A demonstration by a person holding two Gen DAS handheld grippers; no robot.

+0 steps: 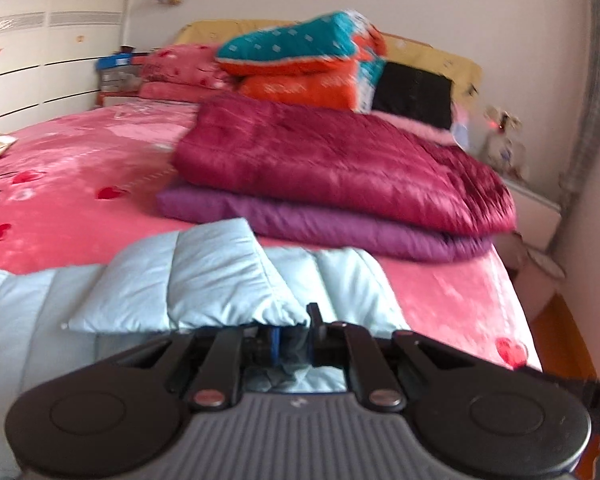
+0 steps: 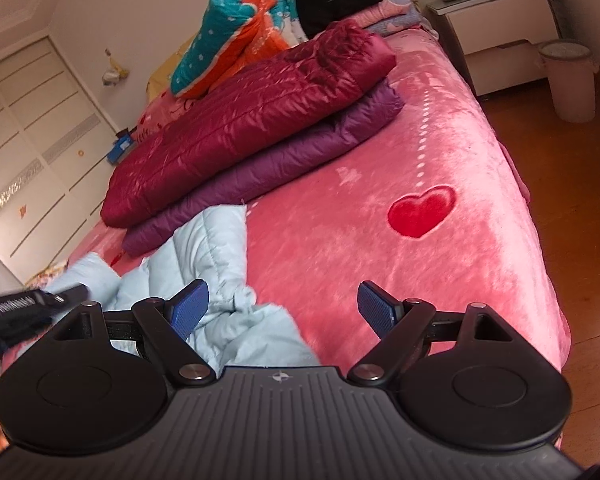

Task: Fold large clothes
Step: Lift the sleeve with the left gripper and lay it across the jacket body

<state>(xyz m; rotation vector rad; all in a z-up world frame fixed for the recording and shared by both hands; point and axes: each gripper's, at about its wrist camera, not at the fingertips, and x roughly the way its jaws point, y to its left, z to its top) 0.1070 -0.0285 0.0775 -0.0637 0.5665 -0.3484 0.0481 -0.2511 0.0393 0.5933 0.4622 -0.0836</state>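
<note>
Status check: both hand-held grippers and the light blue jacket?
Left hand-held gripper shut on light blue jacket, fold lifted. Right hand-held gripper open, empty. Folded maroon jacket stacked beyond, apart.

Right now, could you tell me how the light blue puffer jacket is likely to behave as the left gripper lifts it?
The light blue puffer jacket probably flops: it sags around the left gripper. Its quilted puffy panels suggest it is light. Its smooth shell may slip.

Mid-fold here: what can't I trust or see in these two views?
- Light blue jacket: its full extent, cut off by the left wrist view's edge.
- Left gripper bite: jaws closed on jacket, grip depth hidden by fabric.
- Purple coat: mostly covered by the maroon coat.
</note>
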